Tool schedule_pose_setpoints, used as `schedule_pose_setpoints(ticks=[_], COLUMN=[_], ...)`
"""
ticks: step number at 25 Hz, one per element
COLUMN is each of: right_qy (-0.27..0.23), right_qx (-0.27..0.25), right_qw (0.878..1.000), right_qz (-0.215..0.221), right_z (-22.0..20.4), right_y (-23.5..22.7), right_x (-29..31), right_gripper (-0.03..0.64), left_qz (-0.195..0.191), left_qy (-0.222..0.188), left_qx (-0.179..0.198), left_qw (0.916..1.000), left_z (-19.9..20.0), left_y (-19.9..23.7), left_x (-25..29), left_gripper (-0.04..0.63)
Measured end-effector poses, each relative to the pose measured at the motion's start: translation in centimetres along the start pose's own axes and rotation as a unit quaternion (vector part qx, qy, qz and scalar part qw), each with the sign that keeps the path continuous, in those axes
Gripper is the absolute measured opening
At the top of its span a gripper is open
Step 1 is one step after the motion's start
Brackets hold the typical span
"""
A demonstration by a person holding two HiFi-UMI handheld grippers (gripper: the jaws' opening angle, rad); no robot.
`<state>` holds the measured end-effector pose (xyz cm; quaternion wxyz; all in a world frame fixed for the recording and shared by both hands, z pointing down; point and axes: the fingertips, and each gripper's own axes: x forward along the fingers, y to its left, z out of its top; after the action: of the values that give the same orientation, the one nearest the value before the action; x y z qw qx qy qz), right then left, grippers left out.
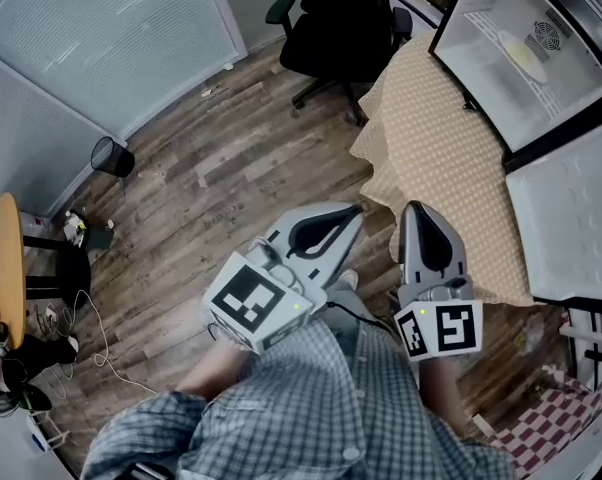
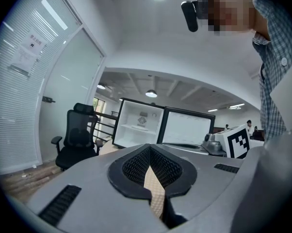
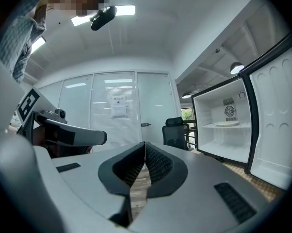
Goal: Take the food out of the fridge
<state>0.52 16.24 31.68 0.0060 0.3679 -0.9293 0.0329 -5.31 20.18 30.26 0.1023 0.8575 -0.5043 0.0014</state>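
A person in a checked shirt (image 1: 311, 408) stands on a wooden floor (image 1: 211, 178) facing a small fridge (image 1: 501, 98), a two-jaw gripper in each hand. The fridge sits on a table under a tan patterned cloth (image 1: 431, 138). Its door (image 1: 571, 218) is swung fully open to the right of the cabinet.

The food (image 1: 522, 56) is inside the fridge on the upper shelf, towards the back, below the round fan grille. It looks pale, flat and round. Whether it lies on a plate is too small to tell.

Both grippers are short of the fridge and point roughly level toward it. The left gripper (image 1: 357, 209) has its jaws pressed together with nothing between them. The right gripper (image 1: 413, 206), the nearer of the two to the fridge opening, also has its jaws together and holds nothing. Left of the fridge, beyond the table, stands a black office chair (image 1: 346, 23).

The step in hand appears to be the approach to the open fridge. To do it well, the person would likely need to part the jaws of one gripper before it reaches the cabinet. It should probably go in level above the shelf, clear of the black door frame. Because the food is flat, the jaws would best take its near edge, or the rim of whatever carries it. A firm grip and a level draw outward should keep it from tipping. The other gripper could support it from below once it clears the fridge.
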Motion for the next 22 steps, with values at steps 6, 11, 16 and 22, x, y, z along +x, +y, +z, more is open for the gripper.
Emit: schedule_pose_setpoints(ticks=[6, 11, 16, 22], right_qy=[-0.006, -0.011, -0.015, -0.011], right_qx=[-0.008, -0.006, -0.002, -0.002], right_qw=[1.000, 1.000, 1.000, 0.999], right_qz=[0.006, -0.003, -0.015, -0.036], right_z=[1.3, 1.8, 2.0, 1.8], right_y=[-4.6, -7.4, -8.9, -11.0], right_x=[2.8, 4.0, 4.2, 4.6], right_gripper=[0.011, 0.011, 0.011, 0.011], left_qz=[0.006, 0.017, 0.009, -0.019], left_qy=[-0.009, 0.004, 0.010, 0.007], left_qx=[0.003, 0.006, 0.008, 0.009], left_qw=[0.9999, 0.9998, 0.9999, 0.9998], left_z=[1.6, 2.1, 2.0, 2.3], left_y=[1.4, 2.3, 2.5, 2.6], left_x=[5.2, 7.4, 8.9, 11.5], left_gripper=[0.006, 0.006, 0.006, 0.006])
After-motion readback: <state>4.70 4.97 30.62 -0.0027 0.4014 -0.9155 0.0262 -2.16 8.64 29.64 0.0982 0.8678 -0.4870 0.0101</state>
